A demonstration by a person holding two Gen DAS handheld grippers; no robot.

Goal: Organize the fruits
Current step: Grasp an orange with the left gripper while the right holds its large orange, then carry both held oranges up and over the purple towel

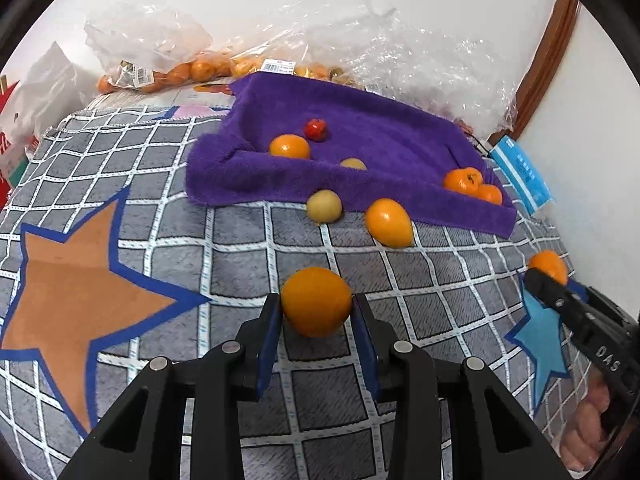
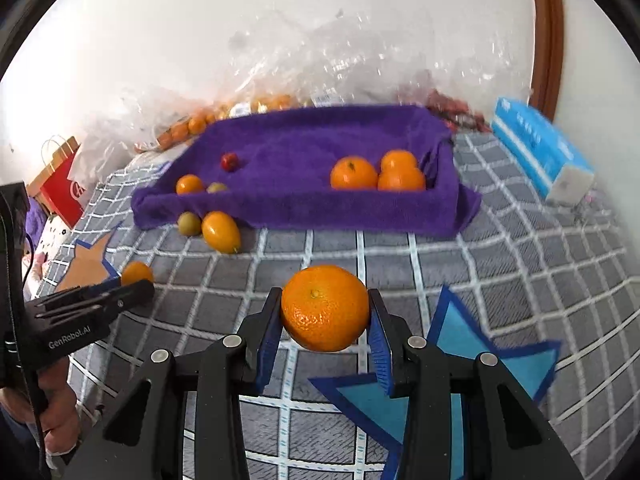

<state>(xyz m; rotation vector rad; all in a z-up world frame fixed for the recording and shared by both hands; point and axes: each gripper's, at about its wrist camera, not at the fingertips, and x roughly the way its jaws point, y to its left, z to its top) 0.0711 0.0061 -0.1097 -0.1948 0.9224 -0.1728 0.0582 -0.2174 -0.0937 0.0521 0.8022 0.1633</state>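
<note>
My left gripper (image 1: 317,308) is shut on a smooth orange (image 1: 316,302) above the grey checked cloth; it also shows in the right wrist view (image 2: 138,280), holding that orange (image 2: 137,272). My right gripper (image 2: 324,316) is shut on a dimpled tangerine (image 2: 325,307); in the left wrist view it shows at the right edge (image 1: 550,280). A purple towel tray (image 1: 400,136) holds an orange (image 1: 290,147), a small red fruit (image 1: 316,129), a yellow-green fruit (image 1: 353,164) and several tangerines (image 2: 376,172). An oval orange fruit (image 1: 389,222) and a yellow-green fruit (image 1: 324,206) lie before it.
Clear plastic bags of oranges (image 1: 188,70) lie behind the tray against the white wall. A blue tissue pack (image 2: 540,148) sits at the right. A red paper bag (image 2: 64,188) stands at the left. The checked cloth (image 1: 132,152) has star patches.
</note>
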